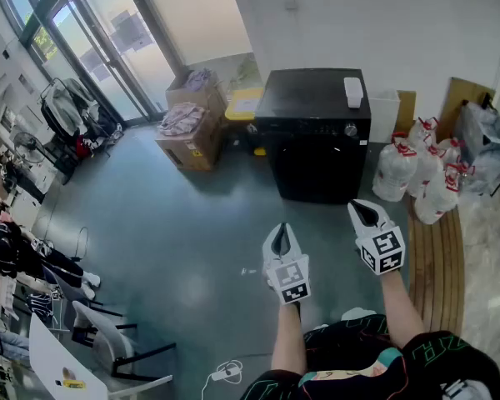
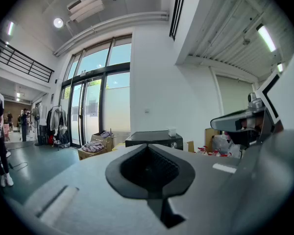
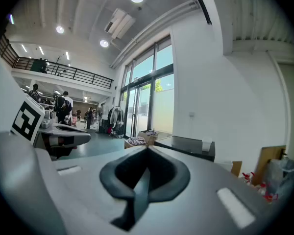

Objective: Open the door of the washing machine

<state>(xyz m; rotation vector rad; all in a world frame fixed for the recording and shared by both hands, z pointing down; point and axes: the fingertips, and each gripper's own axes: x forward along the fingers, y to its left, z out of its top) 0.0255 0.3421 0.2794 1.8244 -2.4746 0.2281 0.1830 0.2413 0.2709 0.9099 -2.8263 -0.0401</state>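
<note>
- Facing a grey-green floor point(image 1: 167, 240), we stand well back from the far wall.
- The washer point(image 1: 317, 136), a black box, sits against that wall ahead of us. Its dark front is toward us, and it is well apart from both grippers.
- Cardboard boxes point(image 1: 192, 127) with cloth on top stand just left of the washer.
- Water jugs point(image 1: 417, 173) cluster on its right, beside a wooden strip point(image 1: 437, 257).
- Our left gripper point(image 1: 282, 230) is held out above the floor and aimed toward the washer, its jaws pressed together on nothing.
- Our right gripper point(image 1: 362, 209), near the left one, also has its jaws pressed together and empty.
- A white cup point(image 1: 352, 92) rests on the washer's top, near its right back corner.
</note>
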